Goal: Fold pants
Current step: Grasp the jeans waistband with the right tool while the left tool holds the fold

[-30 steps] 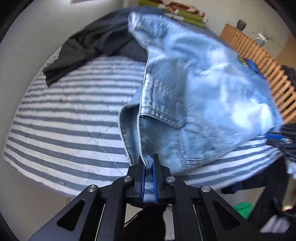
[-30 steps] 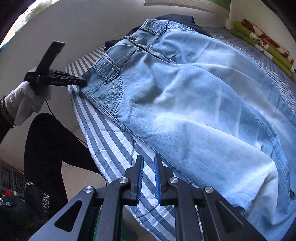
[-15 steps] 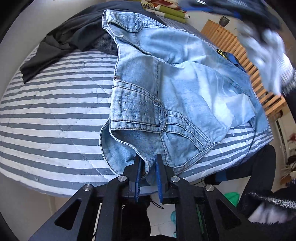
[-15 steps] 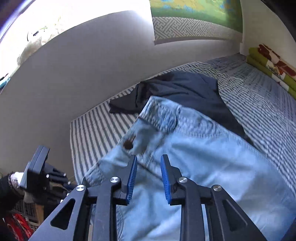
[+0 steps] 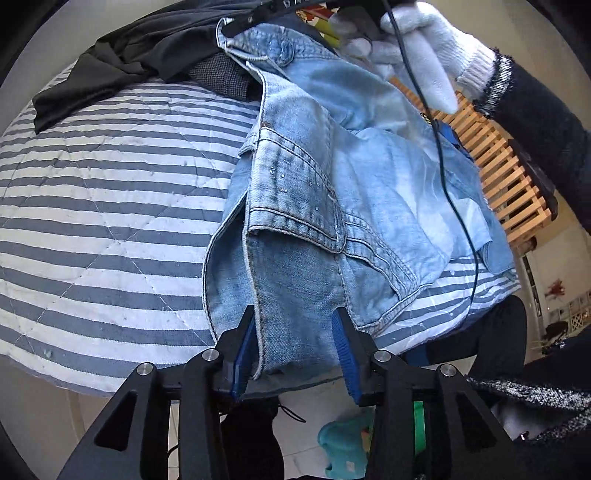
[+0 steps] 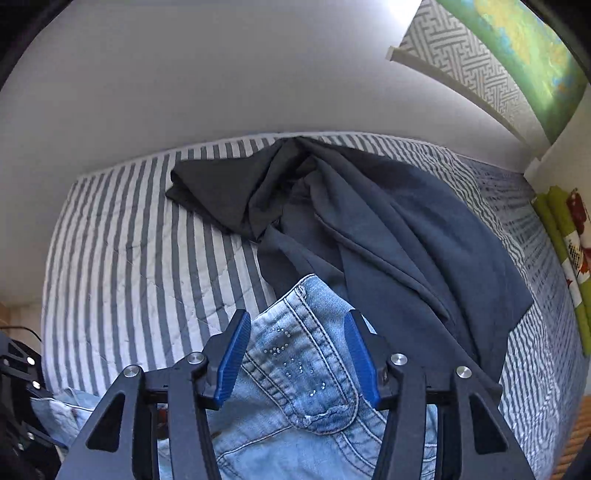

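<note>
Light blue jeans (image 5: 332,192) lie folded on the striped bed (image 5: 110,192), waist end far, one edge hanging over the near side. My left gripper (image 5: 297,343) straddles that near denim edge; its jaws are opening and the pads stand off the cloth. At the far end a white-gloved hand (image 5: 424,48) holds my right gripper (image 5: 258,13) over the waistband. In the right wrist view my right gripper (image 6: 297,350) has its jaws opening around the studded waistband corner of the jeans (image 6: 295,354), without pressing it.
Dark garments (image 6: 369,229) are heaped on the bed beyond the waistband, close to a grey wall. A wooden slatted frame (image 5: 498,166) runs along the bed's far right. A black cable (image 5: 454,203) hangs across the jeans. Folded green-and-red bedding (image 6: 569,240) lies at the right.
My left gripper's jaws parted and let go of the denim edge, and the jeans settled onto the bed. My right gripper swept from the leg end to the waistband, its jaws widening.
</note>
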Demonstrator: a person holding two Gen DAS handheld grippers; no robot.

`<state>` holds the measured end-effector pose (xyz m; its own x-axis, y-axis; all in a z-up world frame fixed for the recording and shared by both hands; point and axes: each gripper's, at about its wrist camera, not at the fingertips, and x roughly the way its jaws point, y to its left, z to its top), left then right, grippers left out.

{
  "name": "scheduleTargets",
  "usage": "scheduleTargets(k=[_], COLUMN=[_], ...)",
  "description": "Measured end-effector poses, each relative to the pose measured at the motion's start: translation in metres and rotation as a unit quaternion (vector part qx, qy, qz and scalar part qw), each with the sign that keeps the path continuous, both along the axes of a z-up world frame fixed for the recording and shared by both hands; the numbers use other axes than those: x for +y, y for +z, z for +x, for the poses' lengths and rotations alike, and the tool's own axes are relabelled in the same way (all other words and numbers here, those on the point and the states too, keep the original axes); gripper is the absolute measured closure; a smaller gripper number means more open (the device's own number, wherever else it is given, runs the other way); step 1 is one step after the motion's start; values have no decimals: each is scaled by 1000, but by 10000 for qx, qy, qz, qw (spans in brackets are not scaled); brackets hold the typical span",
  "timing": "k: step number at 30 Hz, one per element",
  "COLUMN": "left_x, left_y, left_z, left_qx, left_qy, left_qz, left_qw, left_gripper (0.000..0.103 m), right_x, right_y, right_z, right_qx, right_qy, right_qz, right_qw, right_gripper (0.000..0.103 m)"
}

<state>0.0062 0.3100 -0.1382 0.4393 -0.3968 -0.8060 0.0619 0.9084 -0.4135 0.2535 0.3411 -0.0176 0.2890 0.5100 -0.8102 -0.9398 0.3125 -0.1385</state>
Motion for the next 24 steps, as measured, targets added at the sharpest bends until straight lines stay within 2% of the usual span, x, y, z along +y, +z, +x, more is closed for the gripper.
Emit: scheduleTargets(k=[1, 2, 3, 5, 8, 11, 12, 14, 15, 16, 18, 22, 24], left_x=[2, 2, 3, 1, -2, 5, 8, 11, 12, 12, 11, 13, 12], left_y=[0, -1, -2, -4, -3, 2, 2, -2, -4, -6, -8, -7, -9], left_z=[-2, -2, -2, -2, -3, -4, -4, -2, -2, -1, 0, 2, 3], left_qx=[0, 28, 55, 78, 32, -62, -72, -10, 18, 46, 58, 20, 47], left_qy=[4, 19, 22, -16, -94, 6, 61, 133, 130, 125, 108, 113, 93], left_qz=[-2, 3, -27, -36, -10, -115, -147, -167, -172, -169, -144, -169, -152], left_qw=[10000, 10000, 10000, 10000, 9999, 9999, 9998, 9998, 9998, 9998, 9998, 9998, 9998], left_gripper=[59, 59, 59, 59, 56, 56, 56, 56, 56, 56, 56, 53, 53], right_x=[-2, -2, -1, -7, -35, -70, -76, -75, -68, -61, -41, -4, 8], right_y=[-1, -5, -7, -7, 18, 43, 48, 50, 48, 46, 37, 8, -8], right_z=[-1, -5, -9, -18, -28, -24, -20, -11, -6, -3, -1, -8, -6], right_qx=[80, -30, -283, -580, -529, 29, -14, -32, 115, 267, 192, -175, -297], right_qy=[92, 122, 98, 73, -28, 23, -64, -121, -60, 32, 165, 479, 505], right_qz=[4, -94, -253, -235, 211, 601, 627, 517, 427, 353, 197, -364, -593], right_qw=[9999, 9999, 9992, 9980, 9984, 9982, 9980, 9986, 9990, 9990, 9995, 9980, 9965], right_gripper=[64, 75, 103, 103, 103, 103, 102, 97, 90, 79, 68, 56, 56])
